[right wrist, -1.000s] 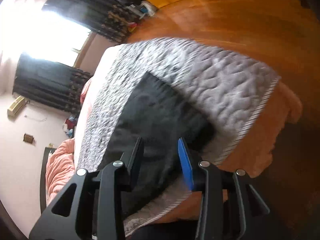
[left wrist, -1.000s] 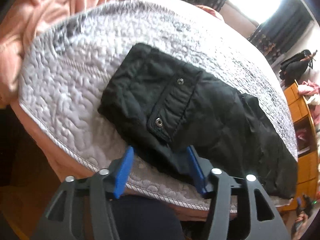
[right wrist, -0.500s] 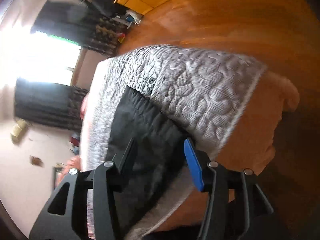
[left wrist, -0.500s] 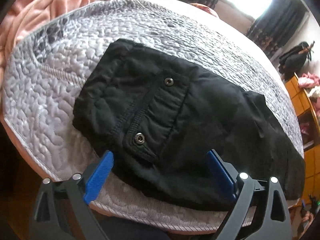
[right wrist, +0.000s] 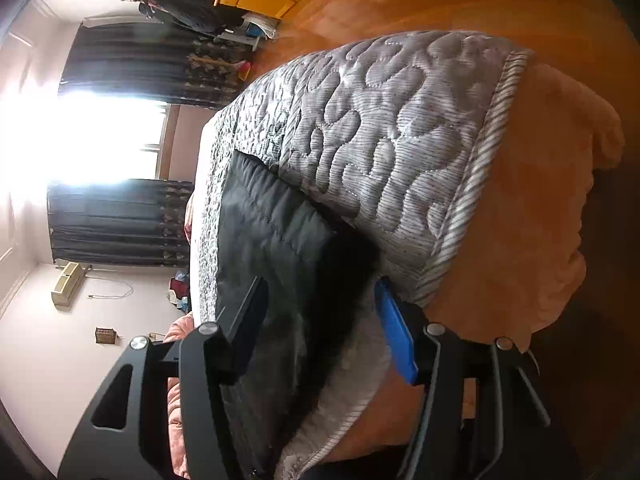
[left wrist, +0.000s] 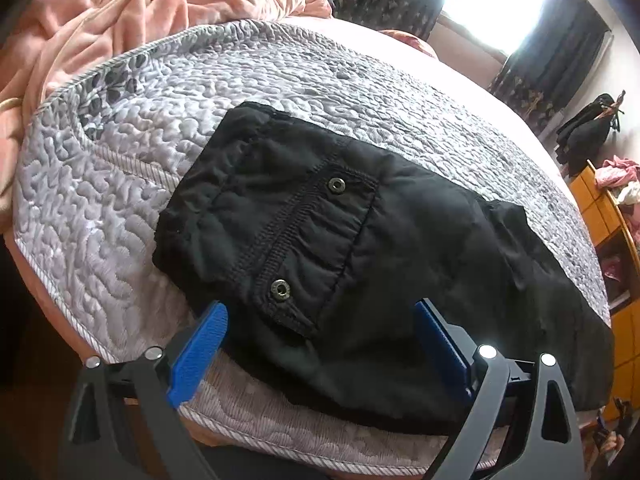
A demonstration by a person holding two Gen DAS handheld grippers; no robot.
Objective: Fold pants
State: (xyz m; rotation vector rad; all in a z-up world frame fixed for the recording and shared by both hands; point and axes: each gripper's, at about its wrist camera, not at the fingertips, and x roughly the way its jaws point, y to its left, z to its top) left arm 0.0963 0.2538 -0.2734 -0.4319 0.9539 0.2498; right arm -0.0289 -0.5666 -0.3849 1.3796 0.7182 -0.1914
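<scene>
left tool [left wrist: 320,344], lower centre of its frame, jaws wide apart and holding nothing, straddles the near edge of the black pants [left wrist: 360,240]. the pants lie on the grey quilted bed [left wrist: 120,184], long axis running from frame centre toward the right edge. right tool [right wrist: 320,328], lower centre, also spread and empty, frames the pants' dark end [right wrist: 280,248] near the quilt's border.

No text, label, brand, number or sign can be read in either view. The two metal snap buttons [left wrist: 336,185] on the black pants [left wrist: 360,264], near the centre of the left wrist frame, show a ring pattern too small to make out.
</scene>
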